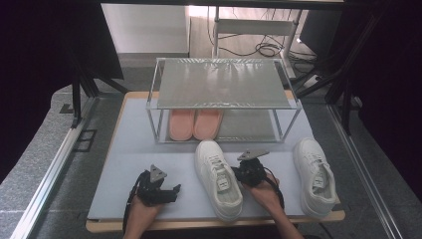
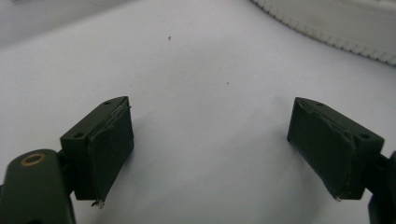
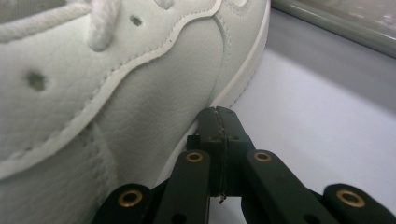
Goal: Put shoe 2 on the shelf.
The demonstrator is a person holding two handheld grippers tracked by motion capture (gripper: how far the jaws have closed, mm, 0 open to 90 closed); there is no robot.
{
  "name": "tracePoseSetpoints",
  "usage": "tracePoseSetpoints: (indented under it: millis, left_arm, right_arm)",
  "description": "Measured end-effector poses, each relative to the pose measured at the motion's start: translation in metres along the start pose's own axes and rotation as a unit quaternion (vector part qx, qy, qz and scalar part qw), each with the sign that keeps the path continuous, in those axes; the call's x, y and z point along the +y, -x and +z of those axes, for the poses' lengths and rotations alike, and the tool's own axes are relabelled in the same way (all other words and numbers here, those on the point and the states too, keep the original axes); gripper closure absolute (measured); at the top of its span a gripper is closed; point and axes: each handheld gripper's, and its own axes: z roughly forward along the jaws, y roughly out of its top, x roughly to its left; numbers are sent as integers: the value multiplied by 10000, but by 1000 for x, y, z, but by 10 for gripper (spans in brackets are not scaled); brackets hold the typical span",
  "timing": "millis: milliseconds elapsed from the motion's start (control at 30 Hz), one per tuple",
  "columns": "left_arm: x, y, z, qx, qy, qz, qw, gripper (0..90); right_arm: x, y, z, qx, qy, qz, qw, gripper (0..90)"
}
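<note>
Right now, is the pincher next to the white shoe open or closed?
Closed. In the right gripper view, the right gripper's two black fingers press flat together with nothing between them, their tips beside the white shoe's side.

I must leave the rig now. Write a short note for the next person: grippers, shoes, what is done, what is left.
Left gripper: open, holds nothing, low over the white mat, to the left of the near shoe.
Right gripper: jaws shut with nothing between them, tip against the side of the near white shoe.
Second white shoe: at the right edge of the mat, untouched.
Rack: pink slippers on the lower shelf, with free space beside them; top shelf bare.
Done: no white shoe is on the rack yet.
Left: probably both white shoes go onto the rack.
</note>
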Motion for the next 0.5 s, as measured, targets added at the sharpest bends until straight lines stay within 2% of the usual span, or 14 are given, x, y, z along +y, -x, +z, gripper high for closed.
tracePoseSetpoints:
  millis: [333,500]
  left_arm:
    - [0,0,0,1,-2,5,10000,145]
    - [0,0,0,1,0,4,10000,145]
  right_arm:
    - [15,-13,21,413,-1,-218,9989,900]
    - [27,-20,35,731,-62,-416,9964,900]
